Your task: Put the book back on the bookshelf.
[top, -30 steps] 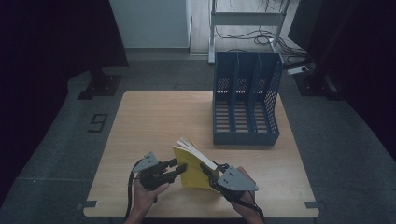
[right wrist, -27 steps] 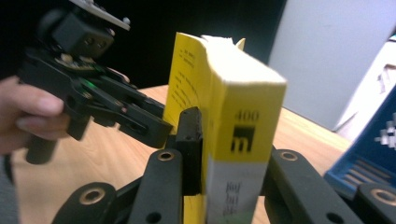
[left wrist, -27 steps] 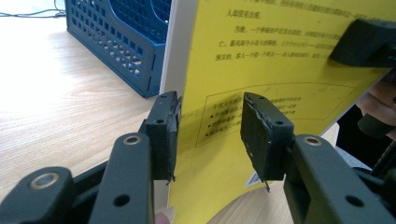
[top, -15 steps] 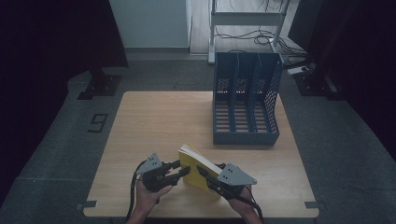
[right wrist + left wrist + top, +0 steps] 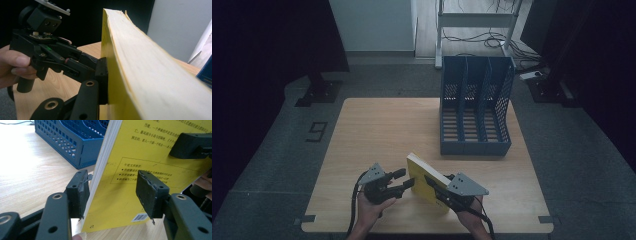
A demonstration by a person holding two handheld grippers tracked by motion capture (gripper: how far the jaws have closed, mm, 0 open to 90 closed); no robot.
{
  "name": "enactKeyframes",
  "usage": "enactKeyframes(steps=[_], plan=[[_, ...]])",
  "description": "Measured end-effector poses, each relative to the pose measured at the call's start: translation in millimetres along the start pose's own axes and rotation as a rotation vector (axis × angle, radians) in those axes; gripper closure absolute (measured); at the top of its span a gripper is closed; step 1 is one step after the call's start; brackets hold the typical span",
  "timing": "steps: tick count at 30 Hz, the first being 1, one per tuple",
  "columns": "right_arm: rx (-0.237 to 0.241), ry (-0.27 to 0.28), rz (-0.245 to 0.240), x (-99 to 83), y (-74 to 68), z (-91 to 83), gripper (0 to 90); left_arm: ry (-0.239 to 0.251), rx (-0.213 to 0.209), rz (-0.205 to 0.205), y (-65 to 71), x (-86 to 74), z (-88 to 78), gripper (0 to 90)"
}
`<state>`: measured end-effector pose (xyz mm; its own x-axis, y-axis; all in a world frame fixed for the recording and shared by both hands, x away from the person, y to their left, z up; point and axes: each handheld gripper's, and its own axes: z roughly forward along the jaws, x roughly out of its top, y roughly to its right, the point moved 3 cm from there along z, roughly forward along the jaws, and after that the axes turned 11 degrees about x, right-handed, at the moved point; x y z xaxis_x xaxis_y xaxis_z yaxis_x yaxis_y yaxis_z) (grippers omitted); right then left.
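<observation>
Wooden table [image 5: 377, 130] scene: right hand-held gripper [image 5: 438, 188] alone clamps the yellow book [image 5: 424, 177] upright, left hand-held gripper [image 5: 404, 180] has just been opening around its edge, pads off, so the book may tip or slip.

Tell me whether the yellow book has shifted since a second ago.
Yes. The yellow book, clamped in the right tongs, was splayed open and is now closed, tilted and slightly farther from the blue file rack.

On the yellow book cover [image 5: 120, 182] we see black Chinese print, too small for us to read, and a barcode [image 5: 140, 217] near its lower edge. On the floor [image 5: 272, 150] stands a dark "9" [image 5: 317, 132].
</observation>
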<state>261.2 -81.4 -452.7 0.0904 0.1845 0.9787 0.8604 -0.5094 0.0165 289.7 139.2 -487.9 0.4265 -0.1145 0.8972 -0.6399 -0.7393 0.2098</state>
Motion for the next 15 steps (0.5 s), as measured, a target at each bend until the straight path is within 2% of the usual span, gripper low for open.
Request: enactKeyframes(steps=[7, 15], plan=[[-0.023, 0.008, 0.007, 0.3, 1.4, -2.6, 74.3, 0.015, 0.037, -0.002, -4.6, 0.6, -2.0, 40.1], [-0.063, 0.055, -0.009, 7.6, 2.4, -13.0, 74.3, 0.012, 0.052, -0.003, -6.0, 0.1, -2.0, 37.9]])
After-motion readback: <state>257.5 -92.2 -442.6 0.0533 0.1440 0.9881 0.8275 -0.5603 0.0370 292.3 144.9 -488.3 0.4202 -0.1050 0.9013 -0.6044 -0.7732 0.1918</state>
